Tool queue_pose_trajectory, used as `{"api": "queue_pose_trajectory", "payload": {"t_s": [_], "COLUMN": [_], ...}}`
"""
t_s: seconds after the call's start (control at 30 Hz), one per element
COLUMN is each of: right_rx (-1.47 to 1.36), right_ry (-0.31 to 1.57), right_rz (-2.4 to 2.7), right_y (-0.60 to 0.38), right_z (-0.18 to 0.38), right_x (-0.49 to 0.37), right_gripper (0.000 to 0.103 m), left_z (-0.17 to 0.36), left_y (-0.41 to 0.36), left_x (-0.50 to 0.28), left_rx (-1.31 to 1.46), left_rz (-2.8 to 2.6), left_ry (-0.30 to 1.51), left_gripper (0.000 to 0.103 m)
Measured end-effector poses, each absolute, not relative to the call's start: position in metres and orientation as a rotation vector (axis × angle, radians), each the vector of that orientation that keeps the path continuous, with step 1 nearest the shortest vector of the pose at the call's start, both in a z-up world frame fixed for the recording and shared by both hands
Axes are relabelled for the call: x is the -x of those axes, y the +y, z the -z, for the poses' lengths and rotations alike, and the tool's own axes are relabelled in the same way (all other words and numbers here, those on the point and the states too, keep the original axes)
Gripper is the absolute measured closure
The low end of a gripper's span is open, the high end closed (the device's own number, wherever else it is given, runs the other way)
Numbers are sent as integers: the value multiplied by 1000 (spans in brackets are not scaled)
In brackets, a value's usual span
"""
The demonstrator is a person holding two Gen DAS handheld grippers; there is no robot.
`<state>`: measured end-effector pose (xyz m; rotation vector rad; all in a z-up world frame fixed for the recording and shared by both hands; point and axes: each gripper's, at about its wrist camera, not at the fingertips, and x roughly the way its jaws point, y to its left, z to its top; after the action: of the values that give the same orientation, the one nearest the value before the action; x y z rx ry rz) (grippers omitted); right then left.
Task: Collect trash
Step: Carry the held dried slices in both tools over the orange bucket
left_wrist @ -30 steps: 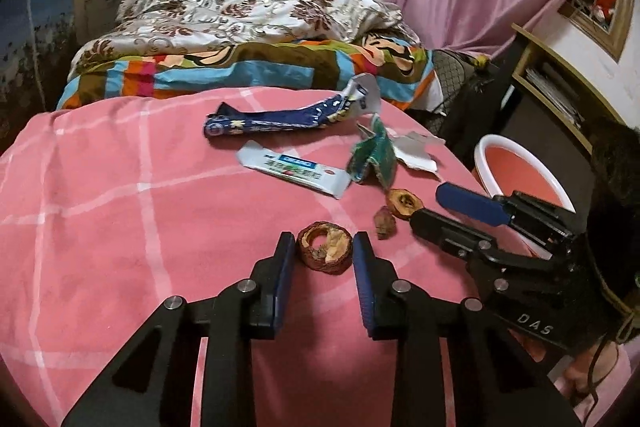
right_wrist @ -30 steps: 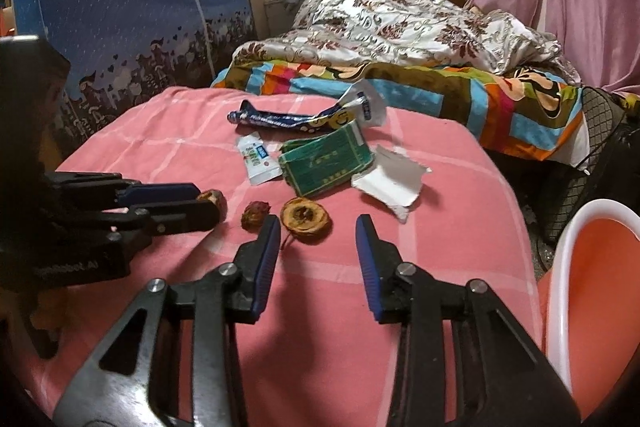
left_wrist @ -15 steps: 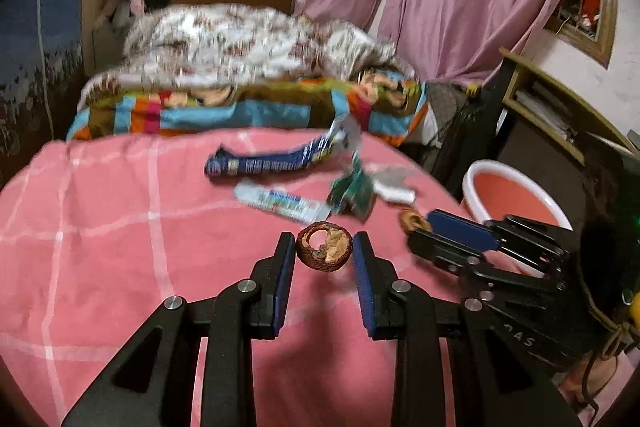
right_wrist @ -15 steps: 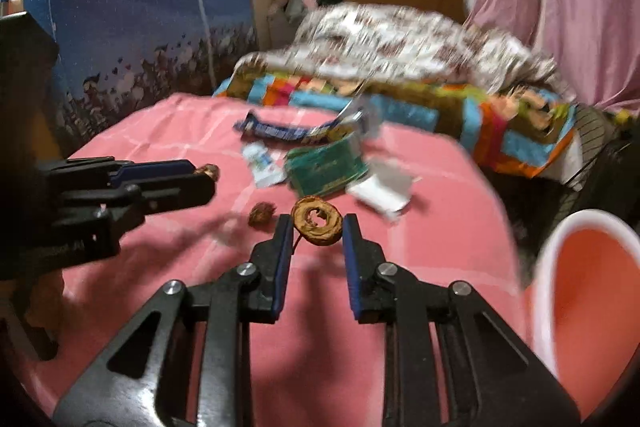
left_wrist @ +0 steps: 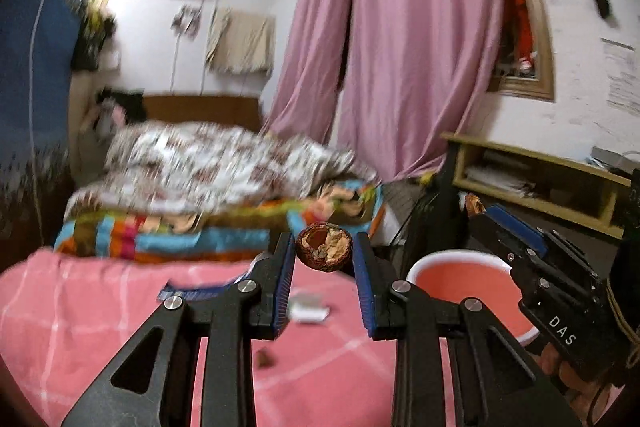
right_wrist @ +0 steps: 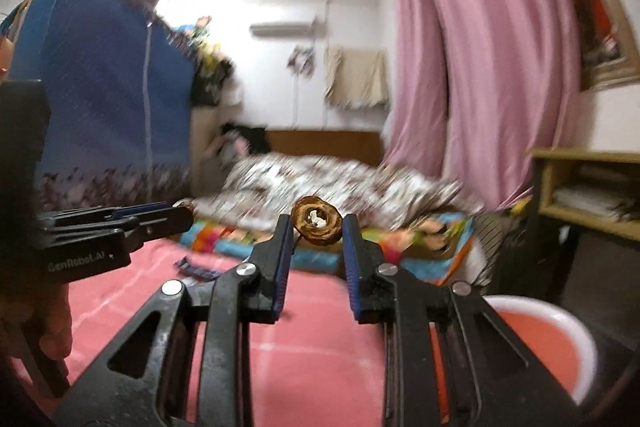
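My left gripper is shut on a brown half fruit shell and holds it in the air above the pink checked table cloth. My right gripper is shut on a flat ring-shaped brown shell, also lifted, and both point about level. In the left wrist view the right gripper shows at the right above the pink bin. The left gripper shows at the left of the right wrist view. A small brown scrap, a white paper piece and a blue wrapper lie on the cloth.
The white-rimmed pink bin stands just past the table's right edge. Behind the table is a bed with a patterned quilt. Pink curtains hang at the back and a wooden shelf stands at the right.
The right gripper closed on the ring-shaped shell. Both grippers rose off the cloth with their shells and tipped up toward level, so the wrappers slid low in view.
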<state>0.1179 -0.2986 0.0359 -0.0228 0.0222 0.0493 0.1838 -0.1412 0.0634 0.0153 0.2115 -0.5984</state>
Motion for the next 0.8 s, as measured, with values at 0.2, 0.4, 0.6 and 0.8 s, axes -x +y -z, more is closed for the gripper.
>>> {"api": "queue_pose_trajectory", "payload": {"t_s": [0.2,0.4,0.6,0.8], "right_rx": [7,-24,-63,-127], "right_ry": [-57,-30,49,199], "right_rz": [77,171,260,322], "right_y": [-326,-359,-396,-426], "right_z": [-46,-43,-32,-13], "right_x": [-93,-82,-81,-92], "right_gripper": [98,98,98,98], "left_z": [-81,-82,-68,-45], "left_y": [-184,-223,-259,-293], "left_x": [-163,-162,-164,-177], "left_rx": [-65,-98,-131,-141], "left_rz": [680,760,817,889], "left_ry": [103,99,156,326], "left_gripper": [78,78,78,77]}}
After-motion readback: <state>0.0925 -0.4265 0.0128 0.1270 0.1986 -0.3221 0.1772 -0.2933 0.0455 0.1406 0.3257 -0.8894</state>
